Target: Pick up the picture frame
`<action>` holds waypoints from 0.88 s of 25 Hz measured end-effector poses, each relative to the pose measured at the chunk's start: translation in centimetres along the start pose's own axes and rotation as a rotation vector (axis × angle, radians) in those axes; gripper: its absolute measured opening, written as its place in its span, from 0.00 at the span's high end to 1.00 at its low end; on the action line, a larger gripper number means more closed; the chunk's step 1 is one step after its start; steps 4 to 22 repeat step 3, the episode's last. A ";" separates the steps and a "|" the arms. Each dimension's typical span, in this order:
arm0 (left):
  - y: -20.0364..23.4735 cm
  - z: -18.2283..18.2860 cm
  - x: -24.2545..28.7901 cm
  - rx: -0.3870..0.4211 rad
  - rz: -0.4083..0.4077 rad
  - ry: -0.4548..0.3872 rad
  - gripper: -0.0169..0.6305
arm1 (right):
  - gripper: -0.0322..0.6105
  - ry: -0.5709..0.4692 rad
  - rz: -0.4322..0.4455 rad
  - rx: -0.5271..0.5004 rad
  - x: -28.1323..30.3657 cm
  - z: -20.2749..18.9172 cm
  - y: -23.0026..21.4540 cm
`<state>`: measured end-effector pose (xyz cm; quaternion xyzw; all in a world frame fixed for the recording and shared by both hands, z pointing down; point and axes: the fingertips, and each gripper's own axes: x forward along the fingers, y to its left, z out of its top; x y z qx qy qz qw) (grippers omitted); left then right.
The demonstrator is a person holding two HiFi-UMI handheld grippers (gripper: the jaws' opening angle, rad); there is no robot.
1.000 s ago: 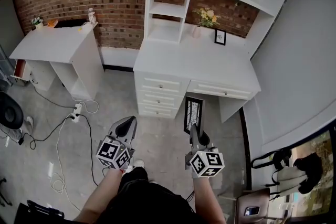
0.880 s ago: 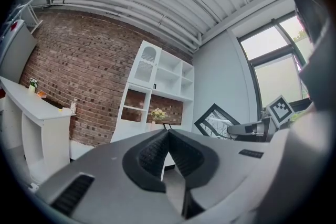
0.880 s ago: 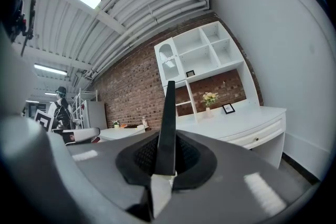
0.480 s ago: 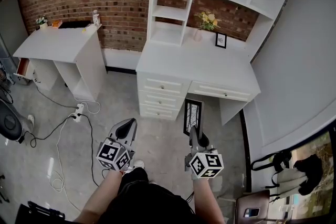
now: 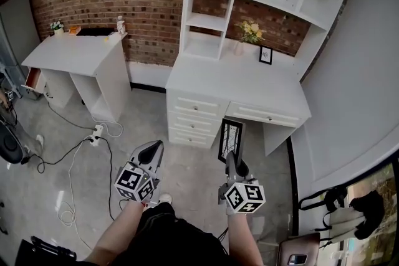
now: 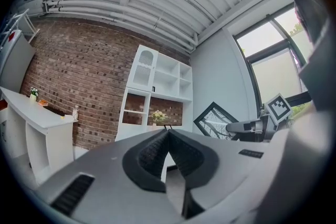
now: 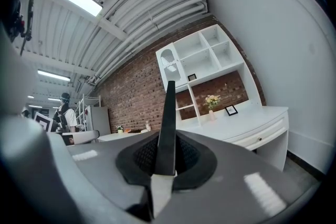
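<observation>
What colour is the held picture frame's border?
The rectangular picture frame is black-bordered; head view shows it best.

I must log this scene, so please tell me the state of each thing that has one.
Picture frame: lifted, gripped at its edge.
Right gripper: shut on picture frame.
Left gripper: shut, empty.
Drawers: closed.
Small frame: standing upright.

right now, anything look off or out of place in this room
Loose cables and a power strip sprawl across the floor by the side table, which looks untidy. The picture frame is off any shelf, clamped edge-on in the right gripper.
</observation>
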<state>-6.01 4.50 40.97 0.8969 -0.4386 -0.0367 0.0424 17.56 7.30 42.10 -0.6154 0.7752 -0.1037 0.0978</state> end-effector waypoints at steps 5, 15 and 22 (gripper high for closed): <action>-0.5 -0.1 0.0 0.012 -0.004 0.009 0.98 | 0.91 -0.004 0.001 -0.007 -0.3 -0.1 -0.1; -0.5 -0.1 0.0 0.012 -0.004 0.009 0.98 | 0.91 -0.004 0.001 -0.007 -0.3 -0.1 -0.1; -0.5 -0.1 0.0 0.012 -0.004 0.009 0.98 | 0.91 -0.004 0.001 -0.007 -0.3 -0.1 -0.1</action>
